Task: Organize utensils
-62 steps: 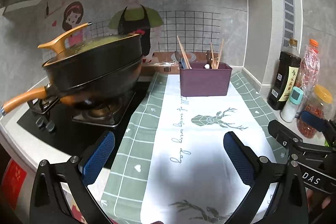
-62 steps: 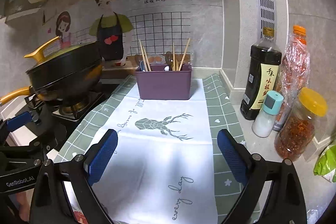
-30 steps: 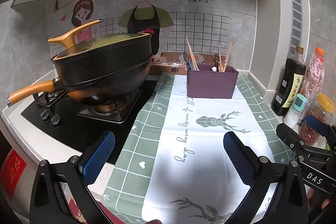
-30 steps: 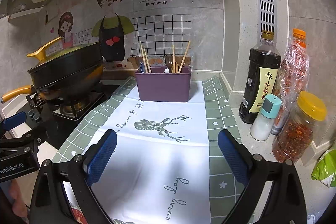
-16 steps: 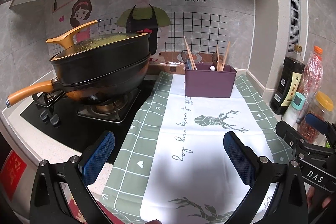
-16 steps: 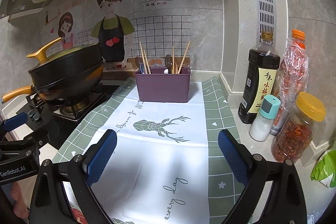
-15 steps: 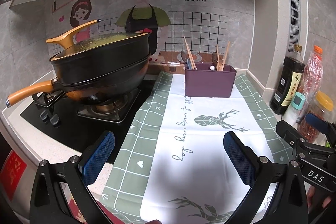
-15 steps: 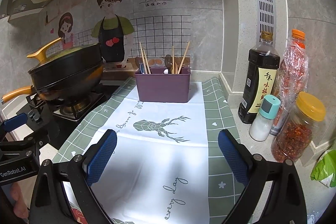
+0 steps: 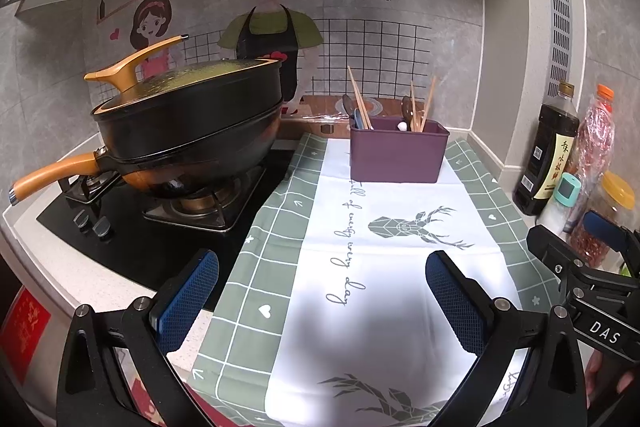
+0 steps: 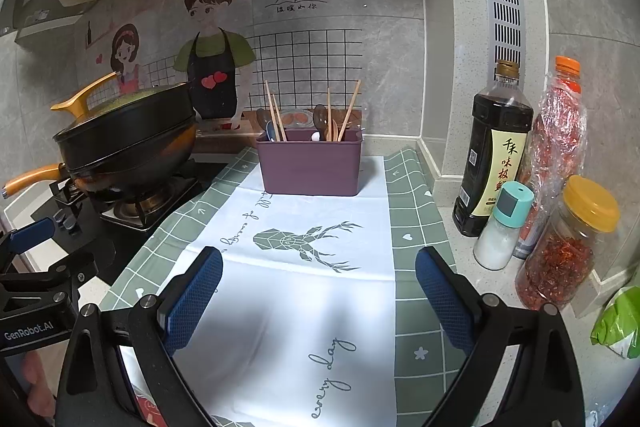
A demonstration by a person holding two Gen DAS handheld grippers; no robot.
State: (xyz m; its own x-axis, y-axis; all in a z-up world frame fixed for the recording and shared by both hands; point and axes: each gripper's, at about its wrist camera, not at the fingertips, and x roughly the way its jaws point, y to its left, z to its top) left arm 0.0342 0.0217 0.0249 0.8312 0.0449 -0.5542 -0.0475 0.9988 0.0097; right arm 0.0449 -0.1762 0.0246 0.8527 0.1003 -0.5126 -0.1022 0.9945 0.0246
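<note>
A purple utensil box point(image 9: 398, 157) stands at the far end of a green-and-white deer cloth point(image 9: 360, 247); it also shows in the right wrist view point(image 10: 310, 167). Wooden chopsticks point(image 9: 358, 97) and spoons point(image 10: 320, 117) stand upright in it. My left gripper point(image 9: 322, 297) is open and empty, held over the cloth's near end. My right gripper point(image 10: 318, 293) is open and empty too, beside it on the right, well short of the box.
A black wok with orange handles point(image 9: 188, 123) sits on the gas stove point(image 9: 160, 223) at the left. At the right wall stand a soy sauce bottle point(image 10: 494, 155), a salt shaker point(image 10: 504, 225), a chili jar point(image 10: 568, 247) and a chili bottle point(image 10: 558, 123). A green bag point(image 10: 618, 323) lies at the far right.
Both grippers have drawn back slightly from the box and steadied. Both stay open and empty; nothing on the counter has moved.
</note>
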